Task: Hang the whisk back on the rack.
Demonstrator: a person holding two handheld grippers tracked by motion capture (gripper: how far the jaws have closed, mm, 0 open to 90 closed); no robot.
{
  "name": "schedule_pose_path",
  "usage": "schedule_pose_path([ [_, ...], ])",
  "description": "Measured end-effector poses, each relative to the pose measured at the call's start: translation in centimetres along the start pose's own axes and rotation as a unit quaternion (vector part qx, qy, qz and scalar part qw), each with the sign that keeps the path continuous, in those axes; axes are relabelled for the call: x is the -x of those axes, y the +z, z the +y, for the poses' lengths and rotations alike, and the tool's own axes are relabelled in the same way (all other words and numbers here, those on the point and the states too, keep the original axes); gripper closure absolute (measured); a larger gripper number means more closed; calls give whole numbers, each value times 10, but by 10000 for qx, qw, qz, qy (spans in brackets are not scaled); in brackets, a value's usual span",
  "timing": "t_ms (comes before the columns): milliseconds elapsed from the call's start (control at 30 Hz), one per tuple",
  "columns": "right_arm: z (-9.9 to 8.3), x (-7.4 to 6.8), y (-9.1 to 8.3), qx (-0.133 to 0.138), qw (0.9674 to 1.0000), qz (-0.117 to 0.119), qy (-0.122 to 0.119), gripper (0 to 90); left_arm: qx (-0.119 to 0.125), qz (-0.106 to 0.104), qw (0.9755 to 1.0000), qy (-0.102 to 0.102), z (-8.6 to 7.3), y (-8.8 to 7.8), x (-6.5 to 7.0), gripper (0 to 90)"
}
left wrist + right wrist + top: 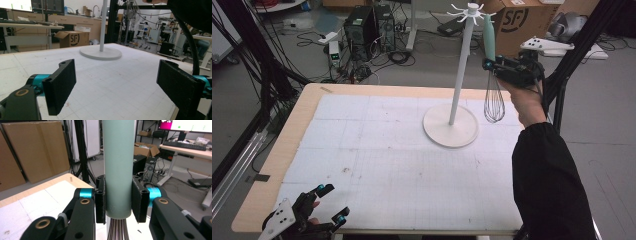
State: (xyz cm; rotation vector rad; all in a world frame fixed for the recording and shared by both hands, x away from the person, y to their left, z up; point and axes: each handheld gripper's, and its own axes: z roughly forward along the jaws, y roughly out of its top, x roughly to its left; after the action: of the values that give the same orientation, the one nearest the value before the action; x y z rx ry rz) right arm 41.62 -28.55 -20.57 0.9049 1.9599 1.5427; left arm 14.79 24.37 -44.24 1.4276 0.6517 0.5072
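A whisk (490,45) with a pale green handle (118,165) and a wire head (494,105) hangs upright beside the white hook stand (460,75), its top close to the stand's hooks (472,11). My right gripper (490,65) is shut on the lower part of the handle, and its pads (101,200) press on both sides. The wires (117,230) leave the handle just below the jaws. Near the table's front left corner my left gripper (333,204) rests low and open, with nothing between its pads (61,83).
The stand's round base (450,125) sits on the white gridded mat (377,165) at the back right; the base (100,53) lies ahead of the left gripper. A black frame post (569,60) rises right of the table. Cardboard boxes (522,20) and cables lie on the floor behind.
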Motion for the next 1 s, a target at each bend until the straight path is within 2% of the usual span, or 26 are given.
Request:
schedule_pose_path([
  [500, -4, -1, 2, 43, 9999, 47, 123, 696, 9, 26, 10000, 18, 0, -1, 2, 164],
  [767, -5, -3, 1, 35, 9999, -34, 149, 684, 14, 35, 10000, 52, 1, -2, 2, 164],
  [800, -5, -3, 1, 29, 9999, -30, 155, 672, 16, 36, 10000, 52, 1, -2, 3, 164],
  [867, -5, -2, 1, 14, 9995, -80, 295, 587, 22, 32, 10000, 53, 1, -2, 3, 164],
  [1000, -6, 0, -1, -25, 9994, -82, 341, 513, 26, -4, 10000, 74, 1, -2, 4, 164],
])
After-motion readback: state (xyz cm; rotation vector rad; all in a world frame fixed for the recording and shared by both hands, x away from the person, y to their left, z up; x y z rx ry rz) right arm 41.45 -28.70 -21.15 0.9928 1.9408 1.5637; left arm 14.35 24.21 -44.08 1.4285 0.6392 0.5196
